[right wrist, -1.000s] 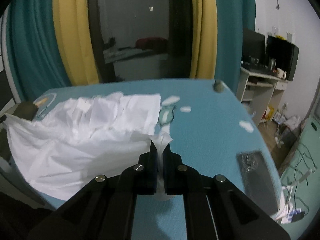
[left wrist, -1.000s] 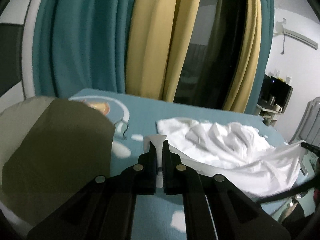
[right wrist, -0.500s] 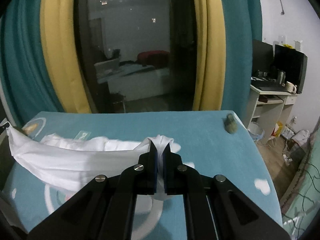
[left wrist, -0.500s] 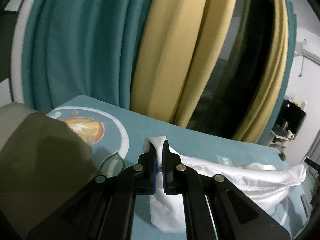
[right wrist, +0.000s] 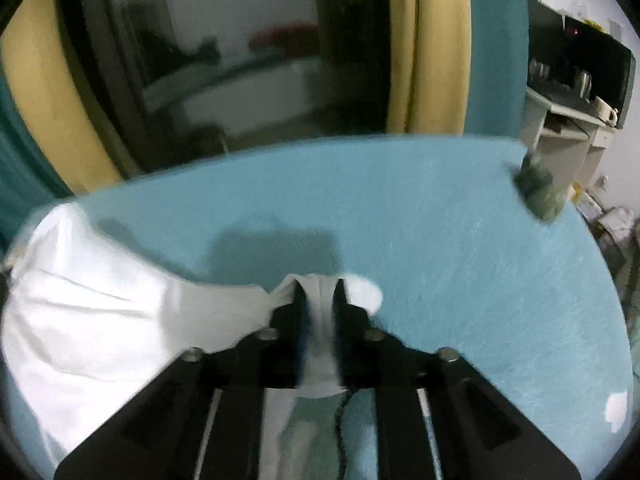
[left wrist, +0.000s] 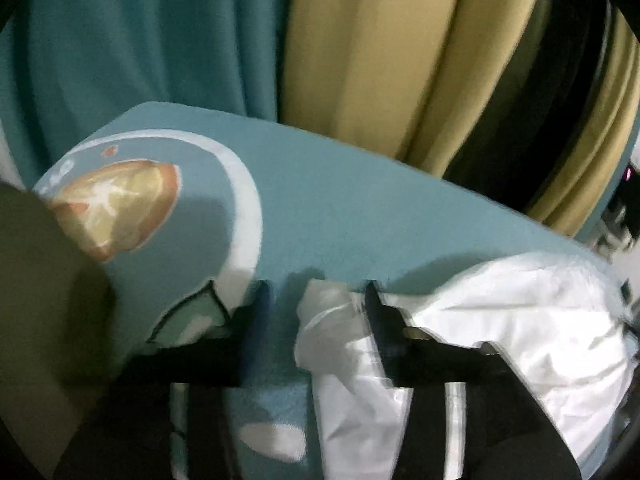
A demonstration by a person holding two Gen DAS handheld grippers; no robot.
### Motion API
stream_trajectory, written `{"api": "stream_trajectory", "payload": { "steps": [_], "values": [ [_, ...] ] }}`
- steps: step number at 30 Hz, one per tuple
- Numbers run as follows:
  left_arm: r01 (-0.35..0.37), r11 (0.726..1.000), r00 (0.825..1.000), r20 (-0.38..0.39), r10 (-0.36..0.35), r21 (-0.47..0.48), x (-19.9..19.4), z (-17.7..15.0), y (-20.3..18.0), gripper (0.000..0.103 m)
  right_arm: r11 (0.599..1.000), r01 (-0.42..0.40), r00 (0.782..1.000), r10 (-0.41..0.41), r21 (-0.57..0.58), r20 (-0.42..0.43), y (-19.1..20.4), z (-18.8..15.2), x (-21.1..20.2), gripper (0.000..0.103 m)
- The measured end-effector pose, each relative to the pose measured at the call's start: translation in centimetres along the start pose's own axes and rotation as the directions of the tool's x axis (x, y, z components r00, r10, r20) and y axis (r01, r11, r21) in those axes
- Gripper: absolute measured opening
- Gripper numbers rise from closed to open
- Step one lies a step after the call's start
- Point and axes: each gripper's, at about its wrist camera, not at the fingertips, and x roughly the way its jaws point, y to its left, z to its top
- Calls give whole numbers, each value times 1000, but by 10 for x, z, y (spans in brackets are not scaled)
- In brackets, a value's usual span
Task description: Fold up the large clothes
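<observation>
A large white garment lies on a teal bed cover. In the left wrist view my left gripper is open, its fingers wide apart, and a corner of the garment lies loose between them on the cover. In the right wrist view the garment spreads to the left. My right gripper has its fingers a little apart with a fold of the white cloth between them; it sits low over the cover.
Teal and yellow curtains and a dark window stand behind the bed. An olive cloth lies at the left. A small dark object sits at the bed's far right edge. A desk stands beyond.
Both grippers carried the garment's corners forward and down to the cover. The left gripper has opened and let go of its corner. The right fingers have parted slightly.
</observation>
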Motion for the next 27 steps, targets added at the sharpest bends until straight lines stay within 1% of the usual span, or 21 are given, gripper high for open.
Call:
{"api": "stream_trajectory", "payload": {
  "steps": [1, 3, 4, 5, 7, 8, 11, 13, 15, 17, 18, 19, 20, 21, 22, 23, 24, 25, 27],
  "values": [
    [14, 1000, 1000, 24, -13, -5, -8, 0, 2, 68, 1000, -5, 1000, 5, 9, 17, -2, -3, -6, 35],
    [21, 1000, 997, 74, -20, -21, -33, -2, 5, 68, 1000, 7, 999, -8, 20, 48, -6, -8, -24, 36],
    [28, 999, 996, 86, -26, -26, -43, -6, 5, 68, 999, 18, 997, -20, 33, 72, -9, -11, -37, 40],
    [38, 999, 996, 87, -36, -22, -51, -10, 5, 69, 999, 14, 996, -18, 47, 91, -11, -14, -49, 44],
    [63, 998, 996, 63, -62, -7, -63, -23, 5, 69, 997, -30, 992, 21, 71, 123, -13, -26, -74, 62],
    [81, 997, 996, 39, -81, -1, -66, -32, 5, 69, 995, -63, 991, 54, 74, 125, -13, -34, -84, 63],
    [99, 995, 995, -32, -98, 21, -68, -58, 3, 69, 986, -141, 985, 130, 94, 111, -11, -61, -102, 63],
    [74, 996, 994, -79, -70, 45, -63, -79, 1, 69, 974, -194, 980, 188, 114, 59, -4, -80, -101, 63],
    [77, 996, 991, -112, -71, 50, -58, -91, 1, 69, 966, -246, 969, 248, 81, -10, 13, -98, -92, 63],
    [68, 995, 994, -91, -62, 70, -60, -98, -3, 69, 961, -272, 961, 274, 56, -36, 26, -103, -83, 63],
    [89, 993, 992, -97, -81, 75, -59, -98, -5, 69, 957, -286, 957, 288, 50, -31, 32, -106, -80, 63],
    [104, 992, 990, -102, -96, 76, -59, -98, -6, 69, 958, -285, 958, 285, 39, -5, 36, -107, -78, 63],
    [104, 991, 990, -104, -95, 79, -58, -98, -6, 69, 958, -282, 959, 282, 55, 1, 36, -106, -76, 62],
    [99, 991, 990, -107, -89, 90, -58, -98, -9, 69, 955, -288, 958, 288, 74, 10, 34, -104, -75, 41],
    [107, 989, 989, -112, -95, 105, -57, -99, -11, 56, 946, -308, 951, 309, 97, 7, 33, -102, -72, 11],
    [139, 983, 984, -127, -124, 119, -57, -99, -15, 12, 942, -318, 948, 319, 111, 7, 34, -103, -70, 11],
    [167, 979, 977, -149, -149, 115, -55, -101, -17, 3, 946, -308, 951, 308, 105, 14, 36, -104, -71, 11],
    [167, 981, 978, -144, -151, 101, -58, -102, -16, 3, 951, -296, 955, 295, 93, 18, 38, -104, -74, 10],
    [158, 981, 981, -127, -144, 112, -70, -106, -19, 3, 955, -286, 958, 284, 80, 32, 42, -106, -84, 9]
  ]
}}
